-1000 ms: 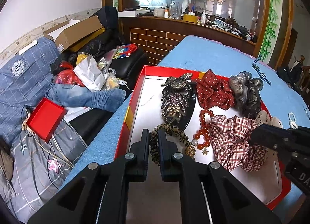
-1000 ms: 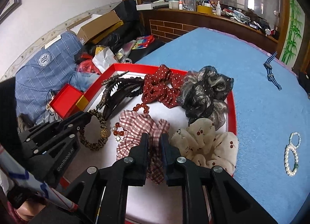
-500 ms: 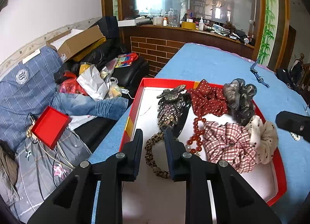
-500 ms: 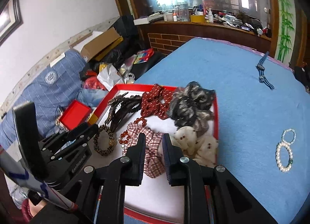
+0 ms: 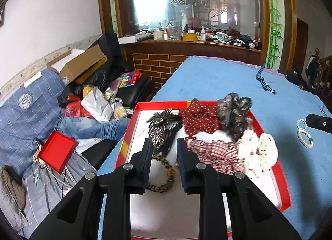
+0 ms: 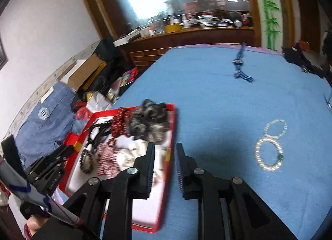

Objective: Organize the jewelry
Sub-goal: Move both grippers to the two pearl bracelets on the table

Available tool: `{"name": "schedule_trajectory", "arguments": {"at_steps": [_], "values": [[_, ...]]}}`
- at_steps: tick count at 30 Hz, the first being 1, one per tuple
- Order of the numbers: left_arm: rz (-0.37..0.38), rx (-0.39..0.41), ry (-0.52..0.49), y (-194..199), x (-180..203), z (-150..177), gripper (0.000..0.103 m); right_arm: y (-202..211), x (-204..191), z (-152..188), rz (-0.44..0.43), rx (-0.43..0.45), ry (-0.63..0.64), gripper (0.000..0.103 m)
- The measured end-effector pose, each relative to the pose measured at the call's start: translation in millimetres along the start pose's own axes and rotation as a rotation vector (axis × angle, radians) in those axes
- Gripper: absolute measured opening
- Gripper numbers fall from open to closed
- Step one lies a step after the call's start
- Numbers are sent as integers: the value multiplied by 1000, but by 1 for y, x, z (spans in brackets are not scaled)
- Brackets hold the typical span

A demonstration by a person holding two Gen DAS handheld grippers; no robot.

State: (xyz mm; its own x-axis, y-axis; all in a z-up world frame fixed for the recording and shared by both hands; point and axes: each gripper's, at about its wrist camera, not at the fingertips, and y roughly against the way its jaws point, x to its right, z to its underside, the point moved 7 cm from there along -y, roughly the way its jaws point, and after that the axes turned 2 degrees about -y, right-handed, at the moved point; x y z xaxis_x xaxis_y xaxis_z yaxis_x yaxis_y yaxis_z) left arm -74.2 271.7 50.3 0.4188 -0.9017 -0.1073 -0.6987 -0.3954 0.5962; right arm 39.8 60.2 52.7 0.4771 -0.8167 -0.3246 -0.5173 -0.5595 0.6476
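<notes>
The red tray (image 5: pixel 267 134) on the blue table (image 6: pixel 207 94) already holds the scrunchies and bracelets; the pearl bracelets (image 6: pixel 269 148) lie on the cloth, well apart from the tray to its right. The likely step is fetching them. The right gripper (image 6: pixel 165 152) is empty, its jaws narrow and opening above the tray's right rim; widen them further, descend over one strand, and close on the beads without snagging the cloth. The left gripper (image 5: pixel 164 148) is empty too, narrowly parted above the leopard-print band (image 5: pixel 164 179). The left view shows the tray contents sharply; the right view, blurred, shows both pearl loops whole and the blue strap (image 6: pixel 240 65) beyond.
</notes>
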Motion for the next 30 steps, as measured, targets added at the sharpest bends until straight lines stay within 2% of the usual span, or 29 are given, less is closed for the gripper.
{"name": "schedule_trajectory", "arguments": {"at_steps": [6,9,13,18,23,25,27,30], "values": [[48,23,-57,16,33,-14,23,16,53,-4,53,16,-81,23],[117,23,-93,26,63,-23,23,30,91,-8,90,31,-142,23],[251,-15,-146,33,117,-33,23,45,135,-10,139,51,-208,23],[428,-136,-218,24,197,-36,23,46,193,-5,208,47,-286,23],[538,-317,-285,-15,283,-31,23,30,235,15,189,24,-402,23],[528,-385,-288,-34,306,-27,22,31,243,16,146,25,-440,23],[551,-444,-290,-51,327,-23,22,37,246,14,154,46,-429,23],[543,-522,-298,-74,349,-15,22,39,247,14,152,56,-433,23]]}}
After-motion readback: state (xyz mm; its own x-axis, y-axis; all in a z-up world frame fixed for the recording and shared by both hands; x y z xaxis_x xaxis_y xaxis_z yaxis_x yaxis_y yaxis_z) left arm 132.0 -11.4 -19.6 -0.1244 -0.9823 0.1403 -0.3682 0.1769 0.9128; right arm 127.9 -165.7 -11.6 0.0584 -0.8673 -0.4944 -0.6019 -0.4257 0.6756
